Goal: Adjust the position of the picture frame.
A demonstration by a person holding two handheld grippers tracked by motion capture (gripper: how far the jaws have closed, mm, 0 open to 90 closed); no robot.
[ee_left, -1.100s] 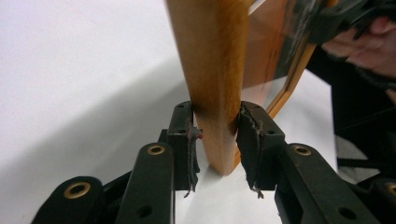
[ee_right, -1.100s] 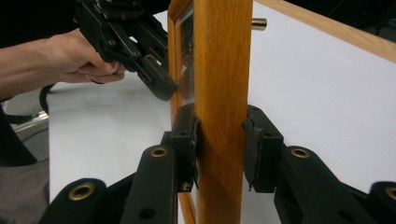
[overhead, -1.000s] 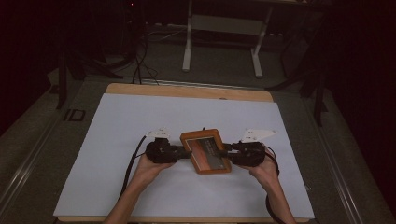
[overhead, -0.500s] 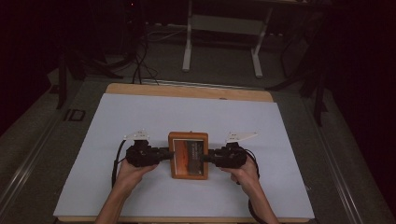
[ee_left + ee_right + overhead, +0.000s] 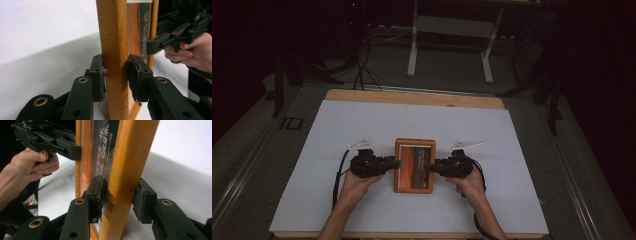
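I just laid the wooden picture frame [image 5: 414,165] flat on the white table [image 5: 512,200]. My left gripper [image 5: 393,163] still pinches the frame's left edge. My right gripper [image 5: 430,167] has just been opening around its right edge, one pad off, so letting go comes next.

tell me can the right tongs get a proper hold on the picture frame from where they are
Probably yes. The right tongs already straddle the right rail of the picture frame; one pad stands just off the wood, and nothing blocks them closing.
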